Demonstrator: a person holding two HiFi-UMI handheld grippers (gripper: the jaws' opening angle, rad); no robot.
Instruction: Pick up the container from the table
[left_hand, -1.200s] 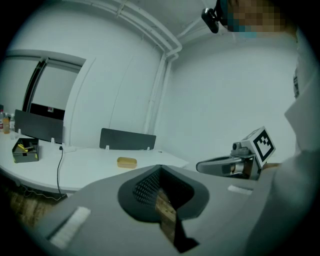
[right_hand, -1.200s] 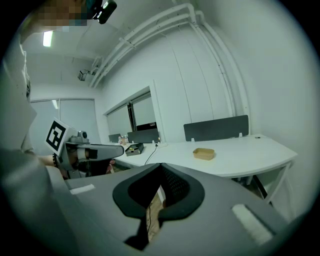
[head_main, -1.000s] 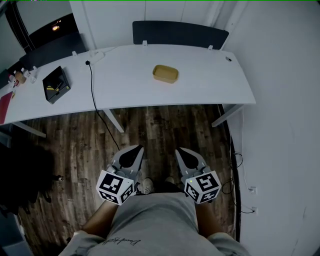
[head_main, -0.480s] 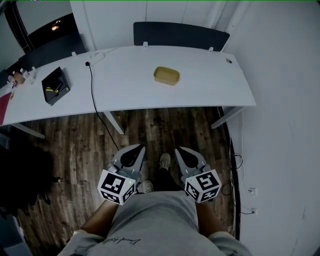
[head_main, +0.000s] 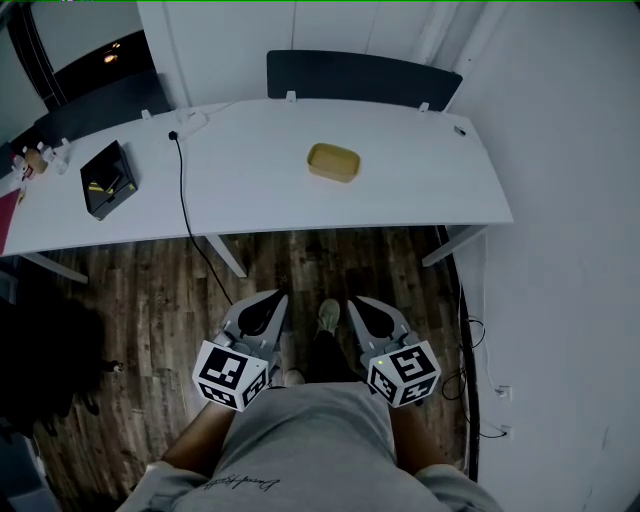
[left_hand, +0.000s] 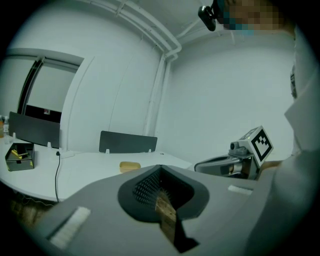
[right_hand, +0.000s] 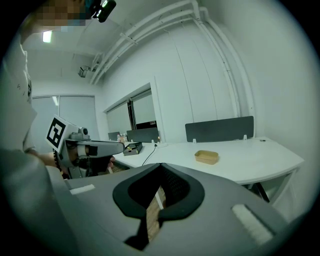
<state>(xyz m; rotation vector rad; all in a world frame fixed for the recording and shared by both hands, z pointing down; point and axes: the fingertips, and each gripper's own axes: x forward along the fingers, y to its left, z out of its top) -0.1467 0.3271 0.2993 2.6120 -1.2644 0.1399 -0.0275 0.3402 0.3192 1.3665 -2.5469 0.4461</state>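
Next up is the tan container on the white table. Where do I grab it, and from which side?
Grip the container by its near long wall, one jaw inside, one outside, coming from above on your side of the table. It lies flat, shallow and apparently open-topped, with nothing beside it. The left gripper and right gripper are shut, so open one first.

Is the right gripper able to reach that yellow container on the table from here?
Probably not yet: the right gripper hangs over the floor, short of the table, and the container sits mid-table. Nothing blocks the way, but its jaws are shut.
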